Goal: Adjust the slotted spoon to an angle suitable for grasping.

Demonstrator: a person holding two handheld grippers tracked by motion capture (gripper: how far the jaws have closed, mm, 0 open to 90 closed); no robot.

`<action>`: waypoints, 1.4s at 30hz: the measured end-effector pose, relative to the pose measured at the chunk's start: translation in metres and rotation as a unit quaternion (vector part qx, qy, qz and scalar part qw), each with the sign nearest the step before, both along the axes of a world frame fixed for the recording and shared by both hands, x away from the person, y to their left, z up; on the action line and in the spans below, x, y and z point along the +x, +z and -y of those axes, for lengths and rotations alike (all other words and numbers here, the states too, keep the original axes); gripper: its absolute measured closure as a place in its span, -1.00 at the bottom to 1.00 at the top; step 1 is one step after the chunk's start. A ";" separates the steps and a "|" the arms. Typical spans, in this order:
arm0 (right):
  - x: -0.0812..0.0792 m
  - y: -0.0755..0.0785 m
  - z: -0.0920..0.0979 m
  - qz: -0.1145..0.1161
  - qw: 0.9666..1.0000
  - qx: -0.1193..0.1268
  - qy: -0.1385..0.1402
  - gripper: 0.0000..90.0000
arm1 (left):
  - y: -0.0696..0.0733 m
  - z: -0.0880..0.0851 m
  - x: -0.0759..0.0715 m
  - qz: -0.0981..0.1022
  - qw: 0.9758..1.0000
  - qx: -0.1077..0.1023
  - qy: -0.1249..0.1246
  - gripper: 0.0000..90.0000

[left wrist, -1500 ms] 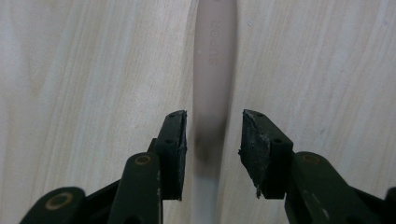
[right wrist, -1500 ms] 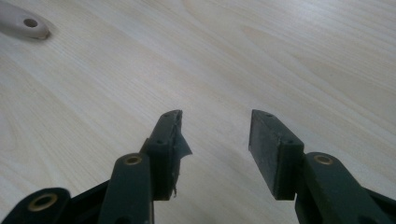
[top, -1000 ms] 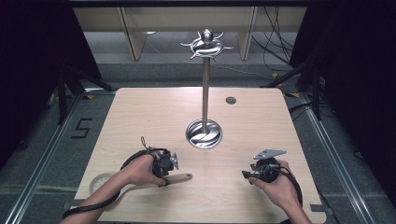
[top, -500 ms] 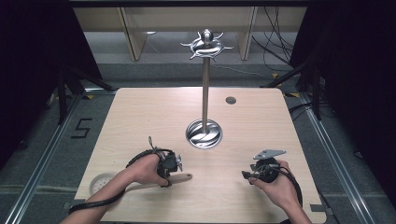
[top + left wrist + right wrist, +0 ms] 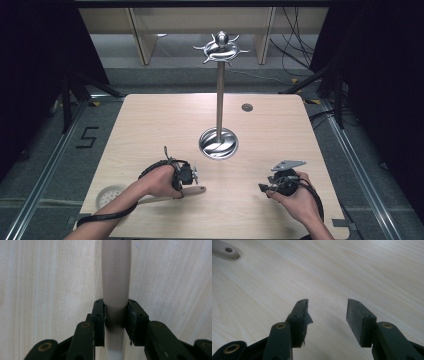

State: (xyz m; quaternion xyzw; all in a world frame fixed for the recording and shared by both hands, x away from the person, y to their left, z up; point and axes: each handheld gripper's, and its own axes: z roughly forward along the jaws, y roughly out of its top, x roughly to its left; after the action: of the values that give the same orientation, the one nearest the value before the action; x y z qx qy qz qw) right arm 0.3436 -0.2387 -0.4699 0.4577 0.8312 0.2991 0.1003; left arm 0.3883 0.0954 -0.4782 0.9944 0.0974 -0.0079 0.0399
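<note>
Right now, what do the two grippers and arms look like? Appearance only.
Both grippers are black, each with two flat-padded jaws on linked arms with brass-coloured pivot pins. The left gripper trails a black cable looping past the bare forearm. The right gripper carries a grey three-cornered plate on top and a black cable around the wrist. No sleeves visible. One right pad's facing looks torn.

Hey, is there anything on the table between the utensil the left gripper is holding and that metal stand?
Nothing visible. The left gripper is shut on the utensil's handle, and bare wood lies between it and the stand's base.
</note>
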 end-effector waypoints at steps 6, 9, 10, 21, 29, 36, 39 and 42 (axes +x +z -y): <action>0.000 0.000 0.001 0.002 1.000 -0.002 0.003 0.16 | 0.000 -0.004 -0.001 0.007 1.000 -0.013 -0.007 0.56; 0.001 0.000 0.001 0.002 1.000 -0.002 0.004 0.16 | 0.000 -0.008 -0.001 0.004 1.000 -0.023 -0.001 0.56; 0.001 -0.001 0.001 0.002 1.000 -0.002 0.004 0.16 | 0.000 -0.010 -0.002 0.005 1.000 -0.027 0.000 0.56; 0.001 0.000 0.001 0.006 1.000 -0.001 0.002 0.15 | 0.027 -0.031 -0.006 0.039 0.997 -0.073 -0.002 0.56; 0.001 -0.001 0.002 0.014 1.000 -0.005 0.007 0.15 | 0.045 -0.056 -0.012 0.061 0.989 -0.131 0.020 0.56; 0.001 0.000 0.001 0.006 1.000 -0.002 -0.001 0.14 | 0.059 -0.079 -0.019 0.077 0.981 -0.168 0.051 0.56; 0.001 -0.003 0.002 0.019 1.000 0.000 0.001 0.14 | 0.060 -0.087 -0.023 0.080 0.979 -0.180 0.060 0.56; 0.001 0.000 0.003 0.005 1.000 0.002 -0.004 0.14 | 0.059 -0.092 -0.027 0.083 0.973 -0.200 0.075 0.56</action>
State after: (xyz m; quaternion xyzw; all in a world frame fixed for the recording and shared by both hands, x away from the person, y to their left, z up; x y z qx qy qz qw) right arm 0.3447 -0.2420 -0.4703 0.4597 0.8283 0.3029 0.1048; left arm 0.3617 0.1876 -0.4188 0.9534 0.1648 0.0580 0.2460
